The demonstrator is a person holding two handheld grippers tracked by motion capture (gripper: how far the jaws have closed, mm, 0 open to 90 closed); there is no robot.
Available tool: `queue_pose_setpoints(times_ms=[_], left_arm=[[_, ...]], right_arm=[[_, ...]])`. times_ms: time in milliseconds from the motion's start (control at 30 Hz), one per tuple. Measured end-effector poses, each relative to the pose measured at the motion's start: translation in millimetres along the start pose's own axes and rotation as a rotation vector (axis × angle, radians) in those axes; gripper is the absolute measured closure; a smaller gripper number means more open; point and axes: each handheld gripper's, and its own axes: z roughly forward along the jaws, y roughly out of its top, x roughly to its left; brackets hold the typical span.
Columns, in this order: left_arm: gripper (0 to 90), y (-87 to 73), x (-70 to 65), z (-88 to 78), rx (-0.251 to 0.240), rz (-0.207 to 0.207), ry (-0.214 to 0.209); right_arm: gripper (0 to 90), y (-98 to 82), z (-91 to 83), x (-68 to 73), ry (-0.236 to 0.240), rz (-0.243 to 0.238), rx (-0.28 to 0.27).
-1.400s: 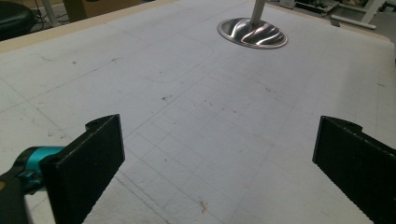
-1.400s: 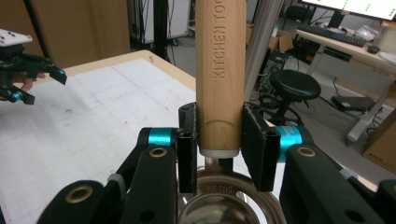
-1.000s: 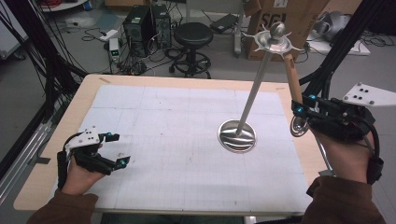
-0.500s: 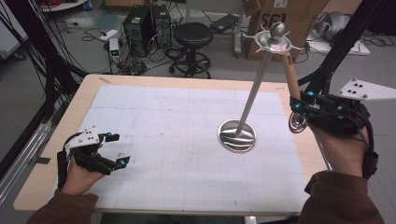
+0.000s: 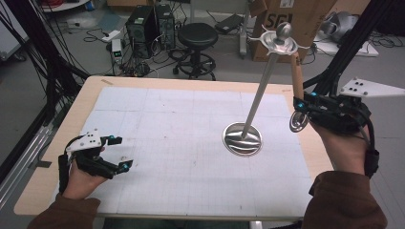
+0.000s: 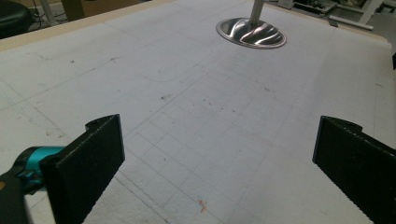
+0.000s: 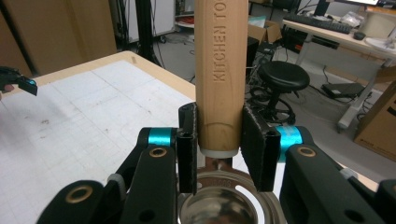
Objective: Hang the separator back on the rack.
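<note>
Ladle (image 7: 221,65) clamped by its wooden handle in right tongs (image 5: 305,110) off the counter's (image 5: 57,157) right edge, handle up, bowl below. Left tongs (image 5: 119,152) apart over white gridded mat (image 5: 181,157). Steel stand (image 5: 242,138) on mat; stool (image 5: 197,36), boxes behind.

Pale wooden handle (image 7: 220,70), black gripper (image 7: 219,140)

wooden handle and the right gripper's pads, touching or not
Touching. The right gripper view shows the right gripper with both black pads pressed flat against the wooden handle, no gap on either side.
</note>
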Motion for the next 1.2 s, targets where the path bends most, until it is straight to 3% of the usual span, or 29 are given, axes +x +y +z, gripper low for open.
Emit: queue_pose_setpoints(times_ms=[433,867,1033,1200], left_arm=[[2.7,0.7,-0.5,-0.4,-0.013,-0.007,-0.013],[2.7,1.6,-0.9,-1.3,-0.031,-0.015,-0.024],[2.7,1.6,-2.0,1.6,-0.016,-0.008,-0.026],[2.7,1.7,-2.3,1.5,-0.015,-0.007,-0.029]], right_arm=[[68.4,0.6,23.0,2.4,0.025,0.016,0.028],[67.8,1.2,31.4,2.3,0.038,0.025,0.028],[66.4,1.7,30.6,3.5,0.030,0.017,0.034],[57.6,1.8,30.2,3.5,0.020,0.017,0.028]])
